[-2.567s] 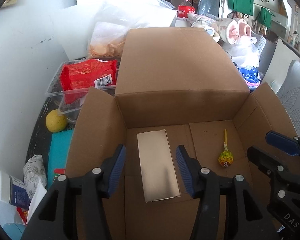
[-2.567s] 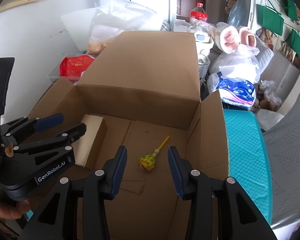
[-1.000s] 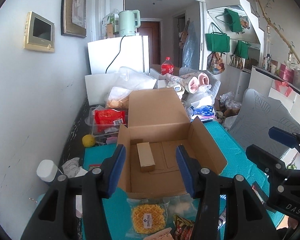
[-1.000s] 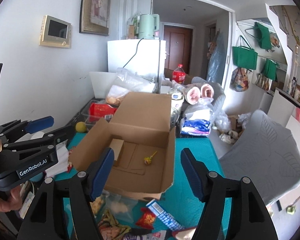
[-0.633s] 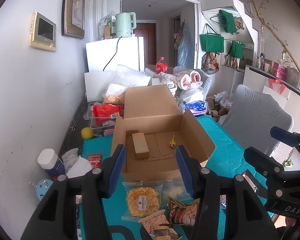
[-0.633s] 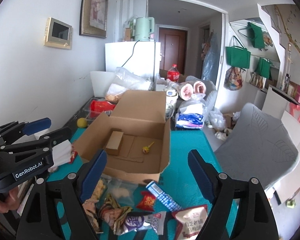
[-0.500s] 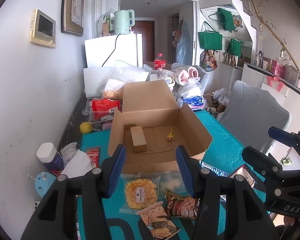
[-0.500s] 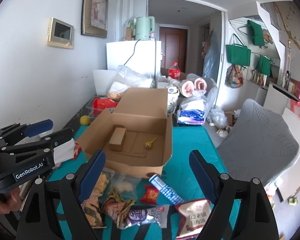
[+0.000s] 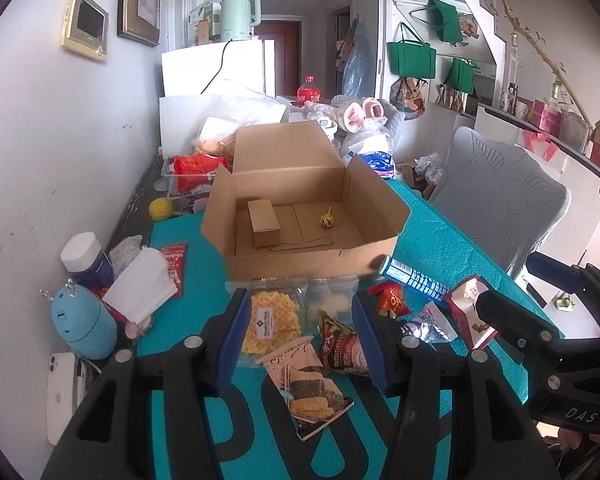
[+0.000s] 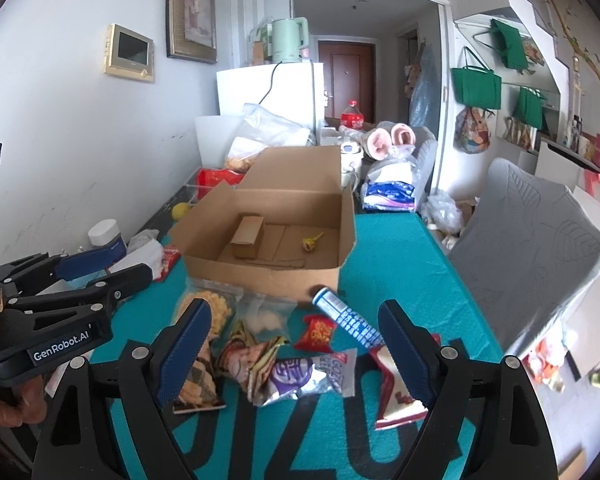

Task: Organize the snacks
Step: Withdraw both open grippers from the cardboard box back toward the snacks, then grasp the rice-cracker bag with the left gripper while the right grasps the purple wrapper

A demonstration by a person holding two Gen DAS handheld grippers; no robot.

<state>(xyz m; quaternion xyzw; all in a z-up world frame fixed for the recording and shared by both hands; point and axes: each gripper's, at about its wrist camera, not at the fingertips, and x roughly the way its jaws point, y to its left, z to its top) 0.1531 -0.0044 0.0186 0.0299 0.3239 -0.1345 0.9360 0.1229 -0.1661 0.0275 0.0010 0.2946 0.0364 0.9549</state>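
We hold two tongs above a teal table (image 9: 440, 248). The left gripper (image 9: 296, 340) and right gripper (image 10: 296, 344) both stand open, empty. Snack packets (image 10: 296, 372) lie scattered just before an open cardboard box (image 9: 300, 264), which holds a small carton (image 9: 264, 224) and a lollipop (image 9: 326, 220).

Snack packets (image 10: 292, 368) before open box (image 10: 268, 276)

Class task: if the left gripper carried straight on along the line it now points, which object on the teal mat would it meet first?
Probably the seaweed-roll snack packet, lying between the left gripper's open fingers, beside the waffle biscuit bag; depth is uncertain.
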